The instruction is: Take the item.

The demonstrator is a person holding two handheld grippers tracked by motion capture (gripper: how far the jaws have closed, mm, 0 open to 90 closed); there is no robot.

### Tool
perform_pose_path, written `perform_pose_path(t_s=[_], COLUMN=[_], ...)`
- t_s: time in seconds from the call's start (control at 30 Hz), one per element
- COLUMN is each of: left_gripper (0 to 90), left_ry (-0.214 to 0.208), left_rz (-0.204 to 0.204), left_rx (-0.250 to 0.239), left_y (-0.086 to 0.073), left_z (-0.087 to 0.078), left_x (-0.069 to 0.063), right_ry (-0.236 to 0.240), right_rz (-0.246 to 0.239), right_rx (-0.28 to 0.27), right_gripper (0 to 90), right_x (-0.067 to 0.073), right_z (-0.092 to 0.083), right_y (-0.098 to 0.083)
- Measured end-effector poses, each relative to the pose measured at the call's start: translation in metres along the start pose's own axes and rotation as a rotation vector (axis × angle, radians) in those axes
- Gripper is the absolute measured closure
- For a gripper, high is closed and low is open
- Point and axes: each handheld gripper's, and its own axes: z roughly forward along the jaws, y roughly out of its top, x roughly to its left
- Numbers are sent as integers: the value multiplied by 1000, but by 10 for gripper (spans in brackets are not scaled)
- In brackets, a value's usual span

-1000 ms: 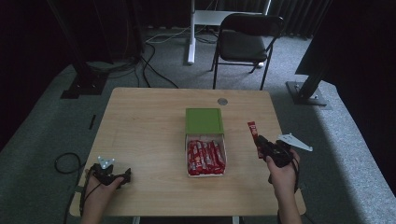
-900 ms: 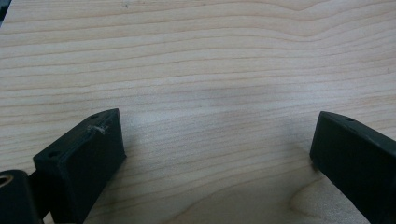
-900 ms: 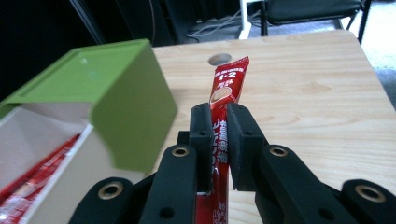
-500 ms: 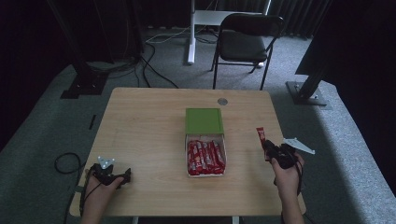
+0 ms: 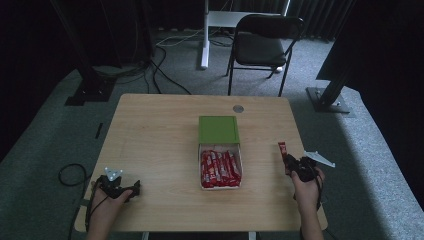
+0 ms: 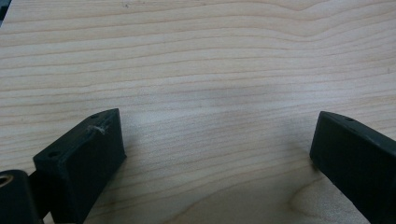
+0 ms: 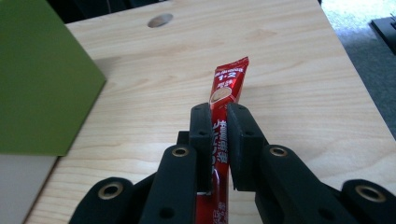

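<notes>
On the left side of the wooden table (image 5: 160, 130), near the front edge, a hand holds the left gripper (image 5: 131, 190). It rests low on the wood and points toward the middle. In the left gripper view, its 2 black jaws stand wide apart, with bare wood between them, so it is open and holds nothing. In the middle of the table sits a white box (image 5: 220, 186) full of red packets (image 5: 220, 167) lying side by side. The green lid (image 5: 218, 129) lies just behind the box and touches its back edge. A small round grey hole (image 5: 238, 108) is in the table farther back, near the far edge. On the right side, near the front, the other hand holds the right gripper (image 5: 289, 161). Its jaws are pressed shut on 1 long red packet (image 7: 228, 86). The packet sticks out past the jaw tips and points away from the person. In the right gripper view it stands up between the 2 jaws, over the wood, with the green lid off to the left. This packet is well apart from the box, near the right edge of the table.
</notes>
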Motion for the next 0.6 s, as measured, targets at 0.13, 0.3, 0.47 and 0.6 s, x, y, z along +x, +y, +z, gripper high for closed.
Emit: perform_pose_path(t_s=[0.13,0.3,0.47,0.6], left_gripper=[36,36,36,36], left_ry=[1,5,5,5], left_rz=[-1,-4,-5,-5], left_rx=[0,0,0,-1], left_y=[0,-1,-1,-1], left_z=[0,0,0,0], left_x=[0,0,0,0], right_ry=[-28,-52,-82,-86], right_rz=[2,15,23,21], right_rx=[16,27,44,60], right_gripper=[815,815,815,814], right_x=[-6,-12,-16,-17], right_z=[5,7,8,11], right_y=[-4,-8,-10,-11])
